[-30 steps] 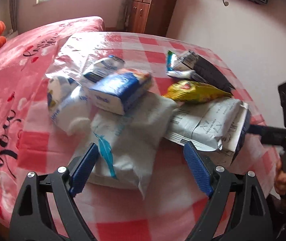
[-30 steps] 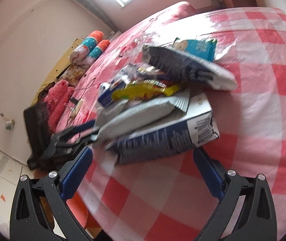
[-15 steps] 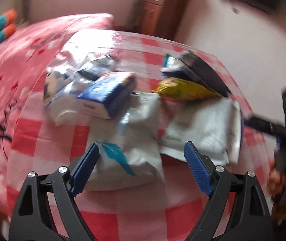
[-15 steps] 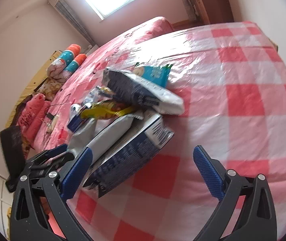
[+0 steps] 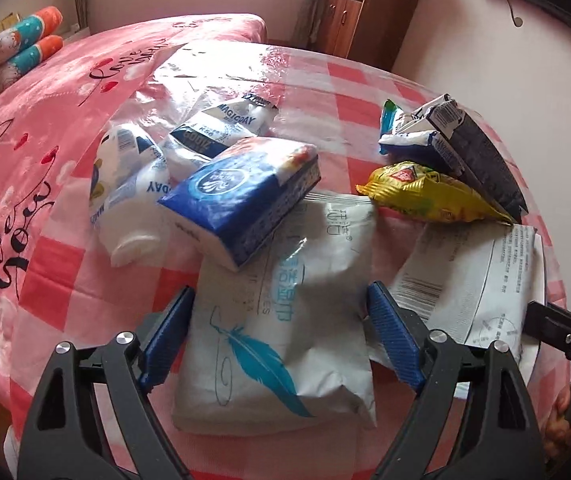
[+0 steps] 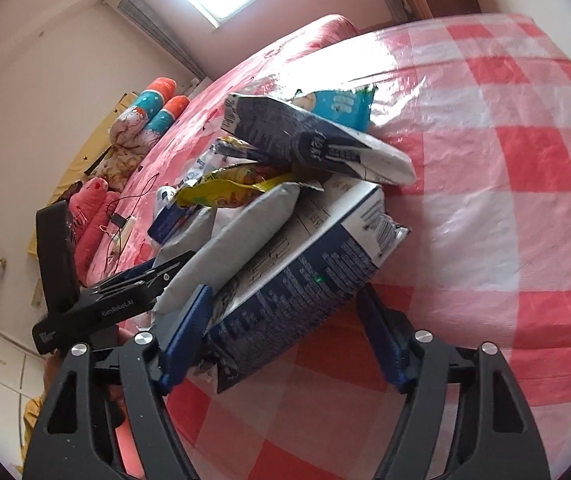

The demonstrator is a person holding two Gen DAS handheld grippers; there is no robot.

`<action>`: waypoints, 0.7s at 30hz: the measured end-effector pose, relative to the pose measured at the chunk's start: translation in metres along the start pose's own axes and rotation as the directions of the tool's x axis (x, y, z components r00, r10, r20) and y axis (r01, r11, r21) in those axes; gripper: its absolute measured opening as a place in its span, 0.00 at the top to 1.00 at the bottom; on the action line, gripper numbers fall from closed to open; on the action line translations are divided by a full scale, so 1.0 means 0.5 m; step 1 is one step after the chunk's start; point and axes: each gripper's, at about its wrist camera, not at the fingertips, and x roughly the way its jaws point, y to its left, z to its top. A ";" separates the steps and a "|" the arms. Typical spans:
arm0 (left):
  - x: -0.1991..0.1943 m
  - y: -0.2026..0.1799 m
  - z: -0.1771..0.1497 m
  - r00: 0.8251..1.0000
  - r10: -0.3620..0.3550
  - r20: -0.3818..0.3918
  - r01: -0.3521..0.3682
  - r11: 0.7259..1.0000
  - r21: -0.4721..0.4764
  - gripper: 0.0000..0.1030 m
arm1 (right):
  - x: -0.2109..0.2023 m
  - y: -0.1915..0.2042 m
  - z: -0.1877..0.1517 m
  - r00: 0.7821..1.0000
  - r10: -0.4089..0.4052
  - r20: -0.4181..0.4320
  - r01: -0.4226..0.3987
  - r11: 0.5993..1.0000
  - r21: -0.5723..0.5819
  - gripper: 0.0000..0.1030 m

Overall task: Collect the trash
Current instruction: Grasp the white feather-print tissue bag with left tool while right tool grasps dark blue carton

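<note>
Blue ribbed fingers (image 5: 169, 332) of the left gripper (image 5: 281, 340) stand wide on either side of a white wipes pack (image 5: 281, 320), a soft, puffy plastic pouch printed with a blue feather; the pads sit just beside its edges and whether they touch it cannot be told. That pack lies at the near edge of the surface (image 5: 97, 292), a table under a glossy red-and-white checked plastic cloth.

On the right gripper (image 6: 285, 316), the fingers (image 6: 187, 324) are closing around a flat blue-and-white carton (image 6: 305, 280) with small print on its side; the left pad is against its crumpled near corner, while the right pad is at or just short of its edge. A grey mailer pouch (image 6: 241, 236) leans on top of the carton.

Further off in the left wrist view lie a blue tissue pack (image 5: 241, 196) resting on the far end of the wipes pack, crinkled white-and-blue wrappers (image 5: 133, 176) to its left, a shiny yellow snack bag (image 5: 425, 192) on the right, and a flattened dark carton (image 5: 481, 152) beyond it. A pink printed bed (image 5: 25, 120) lies to the left.
</note>
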 end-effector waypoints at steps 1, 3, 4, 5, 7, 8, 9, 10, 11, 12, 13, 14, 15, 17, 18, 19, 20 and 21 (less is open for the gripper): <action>0.000 -0.002 -0.001 1.000 0.011 0.007 -0.011 1.000 -0.004 0.19 | 0.002 -0.002 0.001 1.000 0.009 0.001 -0.009 1.000 0.009 0.29; -0.002 -0.005 -0.002 1.000 0.020 0.016 -0.020 1.000 -0.012 0.23 | 0.002 -0.005 0.002 1.000 0.016 0.001 -0.016 1.000 0.018 0.29; -0.004 -0.006 -0.003 1.000 0.018 0.021 -0.018 1.000 -0.020 0.26 | 0.003 -0.006 0.003 1.000 0.022 0.003 -0.022 0.999 0.026 0.29; -0.006 -0.007 -0.005 0.999 0.021 0.026 -0.020 0.999 -0.026 0.29 | 0.004 -0.007 0.003 1.000 0.025 0.004 -0.025 0.999 0.028 0.29; -0.010 -0.008 -0.008 0.999 0.026 0.035 -0.024 0.999 -0.040 0.32 | 0.005 -0.008 0.004 0.999 0.032 0.008 -0.033 0.999 0.025 0.29; -0.012 -0.007 -0.009 0.999 0.026 0.040 -0.024 0.999 -0.048 0.33 | 0.005 -0.009 0.005 0.999 0.038 0.010 -0.038 0.999 0.026 0.29; -0.015 -0.006 -0.012 0.999 0.024 0.046 -0.022 0.998 -0.056 0.33 | 0.005 -0.011 0.004 0.999 0.043 0.011 -0.043 0.999 0.029 0.33; -0.017 -0.007 -0.015 0.998 0.023 0.050 -0.020 0.998 -0.062 0.34 | 0.007 -0.017 0.002 0.998 0.056 0.002 -0.056 0.998 0.042 0.44; -0.018 -0.006 -0.017 0.998 0.022 0.054 -0.018 0.998 -0.067 0.35 | 0.004 -0.030 -0.002 0.997 0.073 -0.002 -0.073 0.996 0.057 0.45; -0.020 -0.005 -0.019 0.998 0.017 0.058 -0.012 0.997 -0.078 0.35 | 0.002 -0.042 -0.002 0.996 0.094 -0.001 -0.094 0.993 0.077 0.47; -0.023 -0.003 -0.022 0.998 0.010 0.062 -0.004 0.996 -0.088 0.36 | -0.001 -0.051 -0.004 0.993 0.117 0.000 -0.117 0.988 0.097 0.49; -0.023 0.000 -0.022 0.998 0.003 0.065 0.003 0.995 -0.097 0.36 | -0.004 -0.059 -0.005 0.991 0.131 0.002 -0.130 0.986 0.104 0.51; -0.024 0.004 -0.024 0.998 -0.006 0.069 0.014 0.994 -0.109 0.36 | -0.007 -0.065 -0.007 0.989 0.146 0.002 -0.146 0.983 0.113 0.52; -0.031 0.008 -0.033 0.997 -0.023 0.073 0.032 0.991 -0.130 0.36 | -0.017 -0.080 -0.011 0.986 0.164 0.002 -0.163 0.978 0.130 0.53; -0.034 0.008 -0.037 0.997 -0.028 0.074 0.038 0.990 -0.136 0.36 | -0.022 -0.086 -0.014 0.985 0.170 0.004 -0.169 0.976 0.137 0.54; -0.038 0.009 -0.042 0.997 -0.033 0.077 0.044 0.989 -0.143 0.36 | -0.026 -0.090 -0.016 0.985 0.171 0.007 -0.170 0.976 0.138 0.54; -0.044 0.009 -0.048 0.996 -0.040 0.080 0.051 0.988 -0.148 0.36 | -0.034 -0.093 -0.020 0.986 0.169 0.012 -0.169 0.976 0.137 0.54; -0.051 0.009 -0.055 0.995 -0.048 0.083 0.060 0.987 -0.152 0.36 | -0.039 -0.100 -0.021 0.986 0.166 0.015 -0.166 0.977 0.135 0.54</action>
